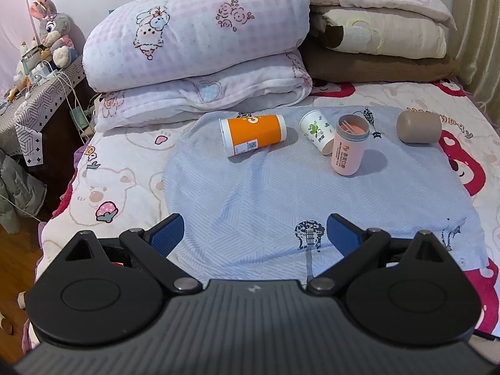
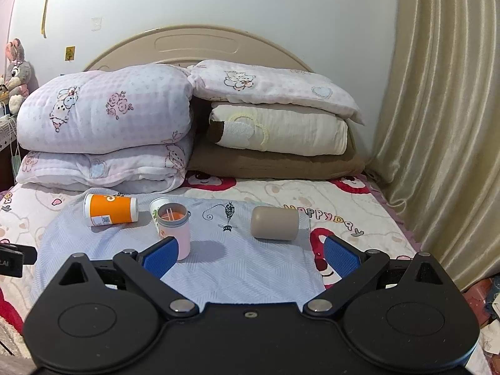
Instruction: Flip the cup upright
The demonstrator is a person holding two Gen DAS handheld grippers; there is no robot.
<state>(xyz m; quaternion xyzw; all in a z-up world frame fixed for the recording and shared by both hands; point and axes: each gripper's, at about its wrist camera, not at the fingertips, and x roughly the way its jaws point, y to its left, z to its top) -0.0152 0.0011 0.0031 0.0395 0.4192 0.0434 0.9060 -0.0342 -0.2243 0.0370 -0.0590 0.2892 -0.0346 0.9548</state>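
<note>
Several cups sit on a pale blue cloth [image 1: 250, 193] on the bed. An orange cup [image 1: 253, 134] lies on its side, and shows in the right wrist view [image 2: 111, 210]. A small white cup with green print [image 1: 317, 131] lies tilted on its side behind an upright pink cup [image 1: 349, 147] with sticks inside, which shows again [image 2: 175, 231]. A taupe cup [image 1: 418, 127] lies on its side at the right [image 2: 275, 223]. My left gripper [image 1: 254, 234] is open and empty, well short of the cups. My right gripper [image 2: 250, 256] is open and empty, in front of the taupe cup.
Folded quilts [image 1: 200, 50] and stacked pillows [image 2: 275, 131] stand behind the cups by the headboard [image 2: 193, 43]. A side table [image 1: 37, 93] with a plush rabbit [image 1: 53, 31] and cables stands left of the bed. A curtain [image 2: 437, 125] hangs at the right.
</note>
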